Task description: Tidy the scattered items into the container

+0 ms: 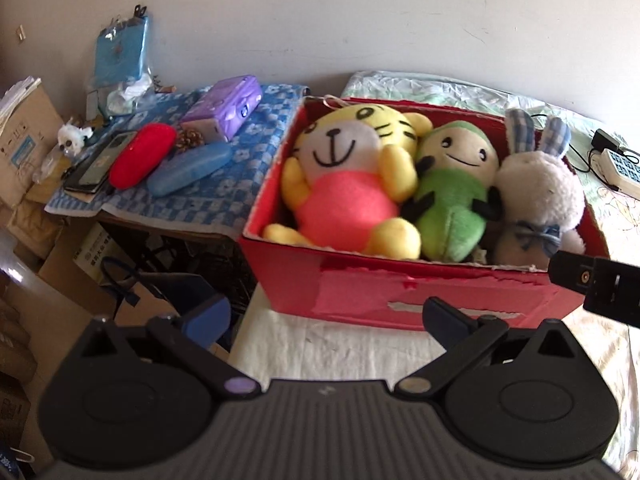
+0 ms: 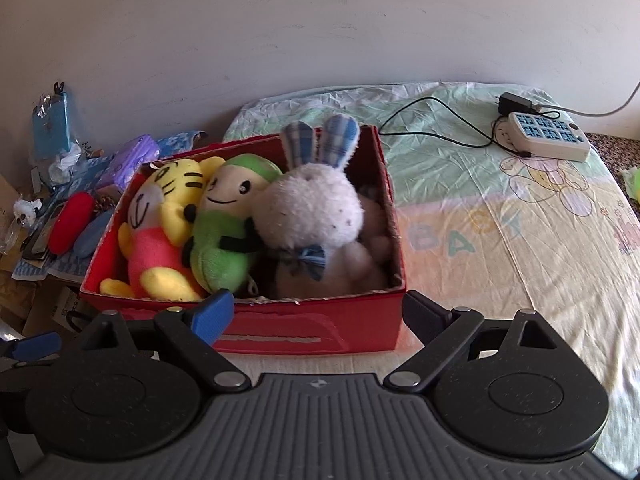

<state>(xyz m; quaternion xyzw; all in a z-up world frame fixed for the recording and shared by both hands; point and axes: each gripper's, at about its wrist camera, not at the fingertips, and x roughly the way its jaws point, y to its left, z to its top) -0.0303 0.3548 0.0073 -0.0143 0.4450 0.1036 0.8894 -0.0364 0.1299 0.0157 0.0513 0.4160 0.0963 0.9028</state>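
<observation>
A red cardboard box stands on the bed. In it lie a yellow tiger plush, a green plush and a white rabbit plush, side by side. My left gripper is open and empty, just in front of the box's near wall. My right gripper is open and empty, also at the near wall. Part of the right gripper shows at the right edge of the left wrist view.
A side table with a blue checked cloth holds a red case, a blue case, a purple tissue pack and a phone. Cardboard boxes stand left. A charger and white keypad lie on the bed sheet.
</observation>
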